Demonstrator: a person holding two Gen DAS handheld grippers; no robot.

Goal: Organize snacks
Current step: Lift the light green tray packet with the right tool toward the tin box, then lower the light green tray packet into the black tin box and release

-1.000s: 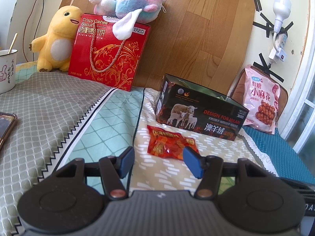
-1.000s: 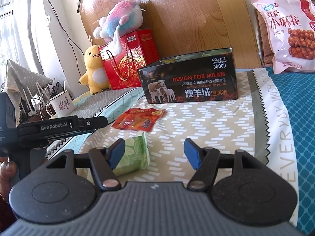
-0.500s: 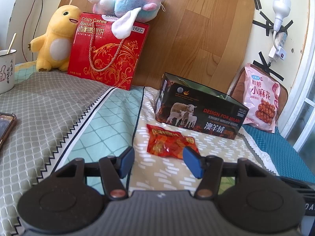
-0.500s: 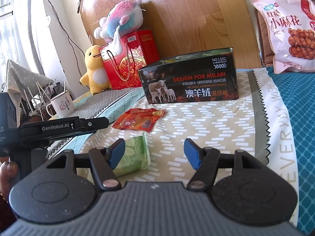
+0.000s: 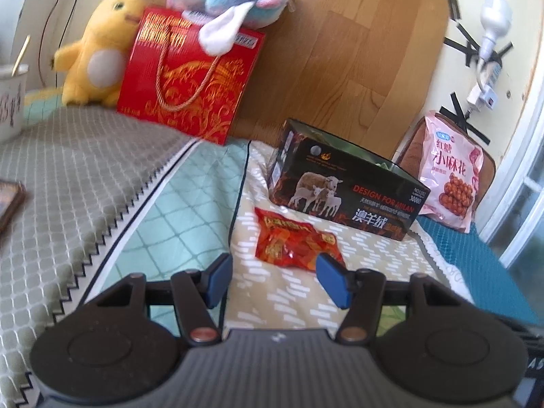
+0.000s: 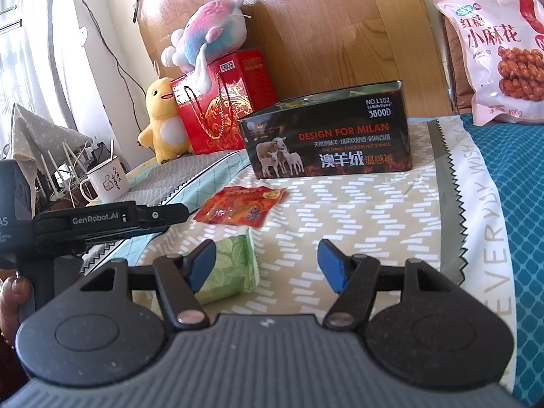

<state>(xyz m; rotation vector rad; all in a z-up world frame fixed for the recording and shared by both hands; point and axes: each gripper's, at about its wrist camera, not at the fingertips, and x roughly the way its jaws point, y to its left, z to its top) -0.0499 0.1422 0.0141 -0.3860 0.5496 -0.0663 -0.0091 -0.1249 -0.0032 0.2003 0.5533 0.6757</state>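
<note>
A red-orange snack packet (image 5: 292, 243) (image 6: 239, 204) lies flat on the patterned bedspread, just in front of an open black box (image 5: 343, 183) (image 6: 328, 141) with sheep printed on it. My left gripper (image 5: 273, 280) hovers open right behind the packet, nothing between its blue pads. A green leaf-print packet (image 6: 231, 270) lies beside the left finger of my right gripper (image 6: 267, 268), which is open and holds nothing. In the right wrist view the left gripper's black body (image 6: 102, 219) reaches in from the left. A pink bag of fried twists (image 5: 450, 176) (image 6: 496, 57) leans at the far right.
A red gift box (image 5: 190, 78) (image 6: 221, 102) with a pastel plush on top and a yellow plush duck (image 5: 100, 49) (image 6: 163, 119) stand against the wooden headboard. A white mug (image 6: 105, 180) stands at the left. A phone's corner (image 5: 8, 200) lies on the grey quilt. A person's fingers (image 6: 13, 297) show at lower left.
The left wrist view has shifted and rolled slightly and is blurred; the red packet sits about where it was between the fingers. The right gripper and its surroundings are unchanged.
</note>
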